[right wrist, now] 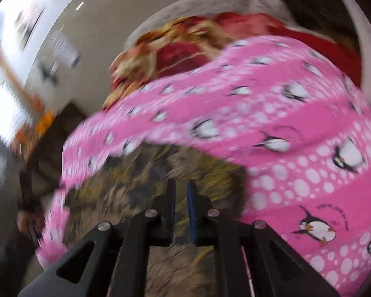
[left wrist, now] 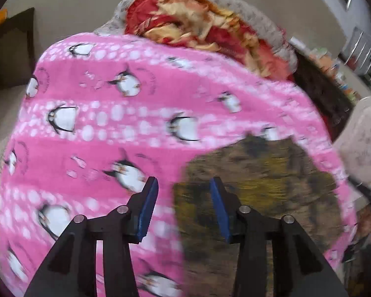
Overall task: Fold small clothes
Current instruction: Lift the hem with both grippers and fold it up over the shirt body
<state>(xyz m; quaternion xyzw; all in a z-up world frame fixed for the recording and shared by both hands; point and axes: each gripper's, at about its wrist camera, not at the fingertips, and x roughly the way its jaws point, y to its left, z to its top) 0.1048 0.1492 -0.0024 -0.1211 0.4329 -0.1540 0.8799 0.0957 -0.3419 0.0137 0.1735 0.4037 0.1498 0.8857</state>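
left gripper (left wrist: pixel 184 185): jaws apart, nothing held between them.
right gripper (right wrist: pixel 181 188): jaws narrowly apart, nothing seen clamped.
garment (left wrist: pixel 259 193): one, olive-brown mottled, blurred, laid flat below both grippers.
blanket (left wrist: pixel 111 128): one, pink, penguin-printed, spread under the garment.
beyond: one red-and-yellow floral cloth (left wrist: pixel 198 22); beige floor (left wrist: pixel 69 7).

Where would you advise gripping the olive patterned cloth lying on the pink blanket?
Probably at the olive cloth's left edge, where it ends on the pink blanket. The left gripper, jaws apart and empty, already straddles that edge from the near side. Blur hides any corner or hem.
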